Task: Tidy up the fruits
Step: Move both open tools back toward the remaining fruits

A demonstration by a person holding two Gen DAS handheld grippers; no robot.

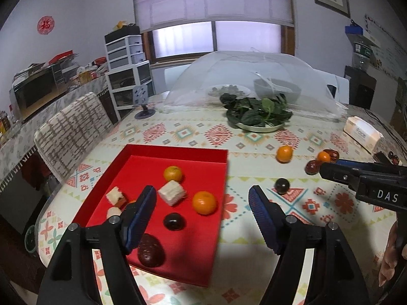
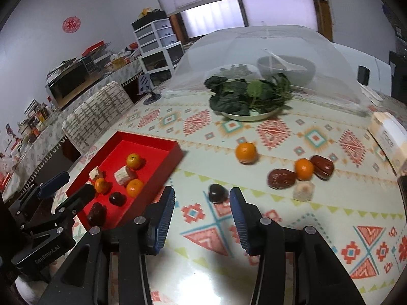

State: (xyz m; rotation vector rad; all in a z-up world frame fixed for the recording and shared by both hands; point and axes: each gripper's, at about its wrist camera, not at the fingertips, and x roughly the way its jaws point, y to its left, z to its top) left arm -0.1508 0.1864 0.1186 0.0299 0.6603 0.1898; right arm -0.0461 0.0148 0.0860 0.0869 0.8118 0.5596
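1. The dark plum (image 2: 217, 193) lies on the patterned tablecloth (image 2: 292, 228), just ahead of the right gripper (image 2: 202, 198) and between the lines of its two fingers, touching neither.
2. The right gripper's fingers stand spread apart with nothing between the pads.
3. Beyond the right finger sit two brown dates (image 2: 281, 178), a small orange (image 2: 304, 169) touching them, and a pale cube (image 2: 303, 190); a second orange (image 2: 245, 153) lies farther ahead.
4. The red tray (image 1: 178, 264) sits left of the right gripper, under the left gripper (image 1: 202, 199).
5. The left gripper's fingers are wide apart and empty, above the tray's oranges (image 1: 204, 202), white cube (image 1: 172, 192), dark plum and date.
6. A plate of greens (image 2: 250, 96) stands far ahead.
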